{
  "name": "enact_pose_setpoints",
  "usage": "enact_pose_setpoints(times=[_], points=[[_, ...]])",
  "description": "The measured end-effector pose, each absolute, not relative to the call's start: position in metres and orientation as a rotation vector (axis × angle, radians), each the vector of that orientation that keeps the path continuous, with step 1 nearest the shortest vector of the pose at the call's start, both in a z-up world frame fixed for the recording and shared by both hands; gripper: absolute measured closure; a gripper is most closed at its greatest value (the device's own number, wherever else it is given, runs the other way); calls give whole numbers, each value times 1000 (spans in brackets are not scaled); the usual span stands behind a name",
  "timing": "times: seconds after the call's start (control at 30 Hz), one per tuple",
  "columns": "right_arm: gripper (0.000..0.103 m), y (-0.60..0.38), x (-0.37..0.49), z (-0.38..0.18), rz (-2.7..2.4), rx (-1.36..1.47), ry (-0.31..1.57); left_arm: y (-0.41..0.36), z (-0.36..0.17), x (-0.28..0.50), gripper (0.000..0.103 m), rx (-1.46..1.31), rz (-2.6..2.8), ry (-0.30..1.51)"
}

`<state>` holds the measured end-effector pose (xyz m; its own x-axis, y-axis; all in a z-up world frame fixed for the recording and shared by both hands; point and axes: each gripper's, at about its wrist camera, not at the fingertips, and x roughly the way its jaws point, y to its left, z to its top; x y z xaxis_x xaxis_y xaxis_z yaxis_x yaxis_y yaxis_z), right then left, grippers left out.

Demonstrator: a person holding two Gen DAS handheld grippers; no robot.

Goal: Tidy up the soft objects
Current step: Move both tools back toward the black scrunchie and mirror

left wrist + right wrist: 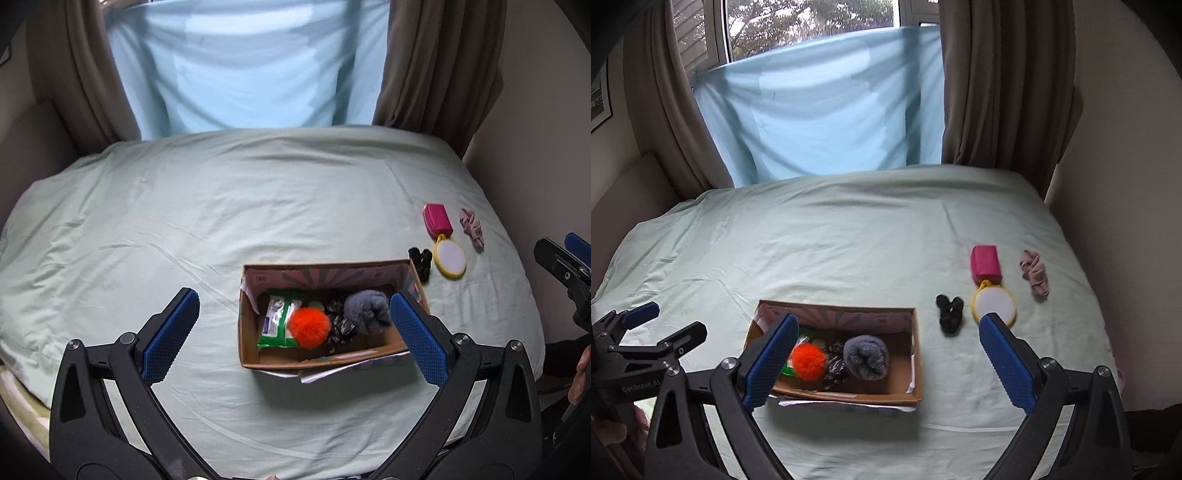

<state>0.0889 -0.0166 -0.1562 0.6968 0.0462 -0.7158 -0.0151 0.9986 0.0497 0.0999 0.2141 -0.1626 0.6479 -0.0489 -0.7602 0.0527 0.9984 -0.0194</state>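
A cardboard box (pixel 251 354) (pixel 912 397) sits on the bed. It holds an orange pompom (pixel 308 328) (pixel 809 360), a rolled grey sock (pixel 367 312) (pixel 867 356), a dark patterned scrunchie (pixel 341 328) (pixel 836 365) and a green wipes pack (pixel 277 325). To the box's right lie a black scrunchie (pixel 421 260) (pixel 949 314), a pink scrunchie (pixel 472 229) (pixel 1035 275), a pink case (pixel 437 219) (pixel 986 264) and a yellow mirror (pixel 450 259) (pixel 993 304). My left gripper (pixel 293 332) is open and empty above the box. My right gripper (pixel 886 362) is open and empty; it also shows in the left wrist view (pixel 565 258).
The bed has a pale green sheet (pixel 258 203) (pixel 831 240). A light blue cloth (pixel 820 107) and brown curtains (pixel 1004 85) hang behind it. Walls stand close on the right.
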Motion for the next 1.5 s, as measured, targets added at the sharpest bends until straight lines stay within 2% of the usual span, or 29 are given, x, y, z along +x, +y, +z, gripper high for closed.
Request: enact_pose_setpoints(times=[0.2,0.33,0.7,1.07,1.33,1.5], points=[[5,-52,53,-109,-41,9,605,183,-117,75,0,-4,-27,726],[5,-76,42,-94,-39,-7,554,151,-102,63,0,-9,-12,689],[5,-167,47,-101,10,-16,547,34,-117,73,0,-31,-25,695],[5,-245,100,-155,173,-87,614,-65,-188,131,0,-55,-11,776],[5,-269,162,-241,279,-138,690,-106,-279,204,1,-44,-40,870],[5,-276,193,-303,323,-151,748,-126,-349,245,6,2,-54,978]])
